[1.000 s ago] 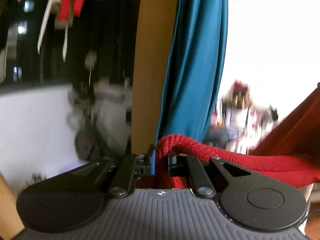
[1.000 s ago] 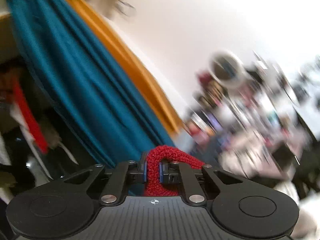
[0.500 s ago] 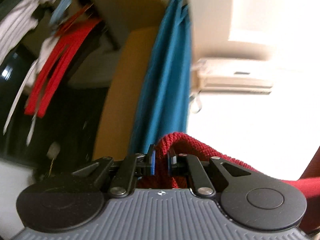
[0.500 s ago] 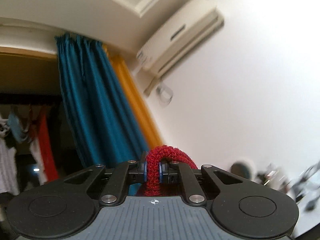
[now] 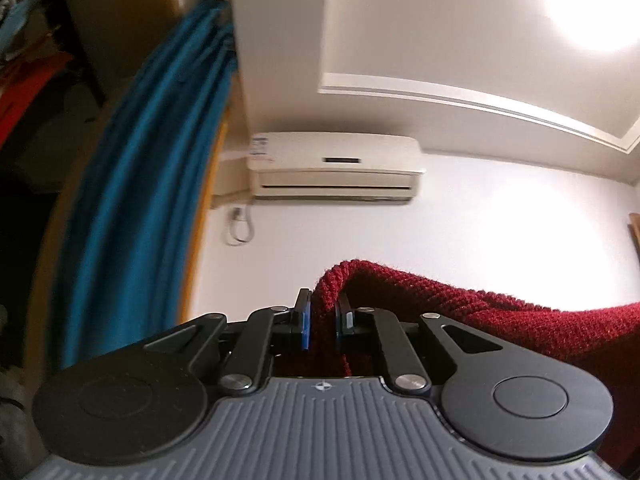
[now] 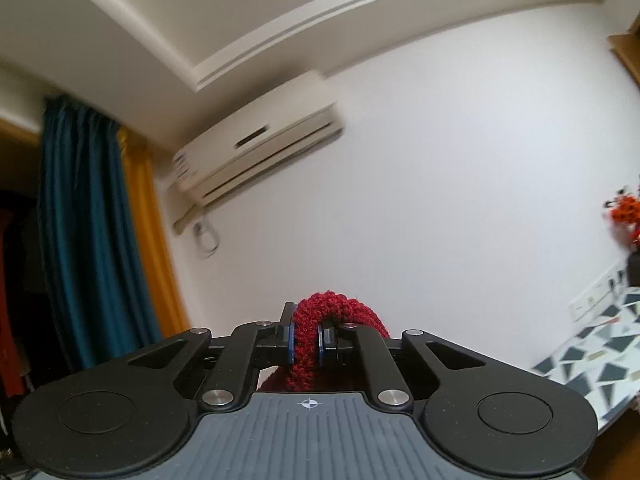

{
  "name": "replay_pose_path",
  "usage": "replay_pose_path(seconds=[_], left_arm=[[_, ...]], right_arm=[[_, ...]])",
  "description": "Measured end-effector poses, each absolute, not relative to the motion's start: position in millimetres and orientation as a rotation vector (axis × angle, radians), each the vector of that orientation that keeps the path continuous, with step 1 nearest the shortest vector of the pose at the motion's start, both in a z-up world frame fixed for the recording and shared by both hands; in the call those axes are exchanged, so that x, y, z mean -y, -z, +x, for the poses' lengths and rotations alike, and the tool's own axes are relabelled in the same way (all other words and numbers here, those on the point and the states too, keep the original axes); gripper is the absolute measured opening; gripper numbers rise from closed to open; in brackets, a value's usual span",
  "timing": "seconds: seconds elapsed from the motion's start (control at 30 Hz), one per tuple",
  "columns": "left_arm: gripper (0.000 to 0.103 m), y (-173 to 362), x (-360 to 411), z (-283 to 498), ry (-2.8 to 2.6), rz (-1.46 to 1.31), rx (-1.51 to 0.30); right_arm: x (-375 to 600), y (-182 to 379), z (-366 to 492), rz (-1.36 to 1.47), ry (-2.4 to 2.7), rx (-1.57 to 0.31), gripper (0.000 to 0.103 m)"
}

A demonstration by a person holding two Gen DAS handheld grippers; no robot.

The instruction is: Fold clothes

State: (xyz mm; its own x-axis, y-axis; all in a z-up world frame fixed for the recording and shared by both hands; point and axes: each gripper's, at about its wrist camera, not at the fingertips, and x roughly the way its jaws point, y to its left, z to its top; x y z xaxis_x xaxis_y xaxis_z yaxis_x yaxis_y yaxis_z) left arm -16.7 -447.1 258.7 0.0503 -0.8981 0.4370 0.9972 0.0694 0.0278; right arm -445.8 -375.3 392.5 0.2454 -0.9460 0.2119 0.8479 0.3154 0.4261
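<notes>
Holding the red sweater [image 5: 500, 320] up high is the step in hand, to judge by both cameras tilting toward the ceiling. In the left wrist view, the left gripper [image 5: 322, 326] is clamped on a bunched knit edge that rises just above the fingertips, and the cloth runs off from the right-hand finger toward the lower right, taut along its top line. Beyond the fingers hang an air conditioner [image 5: 334, 166] on the wall and a blue curtain [image 5: 140, 184] off to their left. In the right wrist view, the right gripper [image 6: 306, 340] pinches a thick roll of the same sweater [image 6: 332, 312], which humps over the right-hand finger and drops out of sight beneath the fingers. Ahead of these fingers sit the air conditioner [image 6: 256, 144] and, to their left, the curtain [image 6: 80, 216]. To do this well, the two grips should likely stay level and apart so the garment hangs flat before it is laid down; a roll this thick could slip if either pinch eases. No basket, drawer or other container shows in either view, so nothing can be said of contents.
</notes>
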Motion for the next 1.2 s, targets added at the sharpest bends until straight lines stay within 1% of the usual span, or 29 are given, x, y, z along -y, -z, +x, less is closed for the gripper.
replay_pose_path(seconds=[0.17, 0.33, 0.5, 0.53, 0.6, 0.63, 0.7, 0.83, 0.93, 1.0, 1.03, 1.07, 1.1, 1.13, 1.17, 1.2], left_arm=[[0.011, -242.6, 474.4, -122.8, 1.462, -0.367, 0.296], [0.011, -201.5, 496.1, -211.1, 1.419, -0.425, 0.159], [0.011, -145.7, 513.1, -264.7, 1.424, -0.427, 0.050], [0.011, -138.6, 518.0, -273.4, 1.425, -0.418, 0.056], [0.008, -125.8, 528.8, -290.9, 1.426, -0.397, 0.084], [0.006, -125.1, 535.2, -297.8, 1.414, -0.398, 0.123], [0.006, -127.4, 548.7, -310.4, 1.379, -0.407, 0.217], [0.006, -119.5, 619.5, -318.6, 1.687, -0.355, 0.109], [0.013, -112.9, 674.8, -323.9, 1.933, -0.304, 0.004], [0.030, -99.8, 715.3, -336.1, 2.044, -0.233, -0.026], [0.033, -95.0, 732.8, -343.9, 2.115, -0.196, -0.045], [0.041, -90.8, 748.6, -351.8, 2.190, -0.162, -0.063], [0.051, -86.7, 764.4, -359.7, 2.264, -0.127, -0.081], [0.059, -82.6, 780.2, -367.5, 2.337, -0.091, -0.100], [0.075, -78.4, 792.1, -377.4, 2.410, -0.064, -0.101], [0.082, -74.3, 799.5, -389.9, 2.485, -0.038, -0.082]], right_arm=[[354.8, -387.5, -564.8, 0.208, 1.281, 0.464, 0.009], [340.5, -380.3, -657.3, 0.171, 1.344, 0.423, 0.009], [320.7, -348.4, -699.5, 0.065, 1.433, 0.321, 0.009], [318.4, -339.8, -705.3, 0.051, 1.448, 0.300, 0.009], [319.3, -324.0, -716.6, 0.057, 1.465, 0.271, 0.009], [321.7, -317.5, -720.8, 0.065, 1.472, 0.258, 0.009], [334.1, -308.6, -727.9, 0.089, 1.484, 0.234, 0.009], [380.3, -291.1, -750.9, 0.182, 1.494, 0.239, 0.008], [430.5, -283.7, -755.4, 0.230, 1.513, 0.234, 0.007], [465.5, -281.9, -751.9, 0.241, 1.525, 0.215, 0.007], [480.9, -281.9, -745.9, 0.216, 1.547, 0.193, 0.007], [493.2, -282.5, -741.7, 0.189, 1.573, 0.183, 0.007], [505.1, -283.6, -739.1, 0.166, 1.602, 0.182, 0.007], [514.3, -287.2, -740.5, 0.152, 1.638, 0.201, 0.007], [520.4, -293.8, -742.8, 0.128, 1.680, 0.217, 0.007], [526.5, -300.3, -745.1, 0.103, 1.722, 0.232, 0.007]])
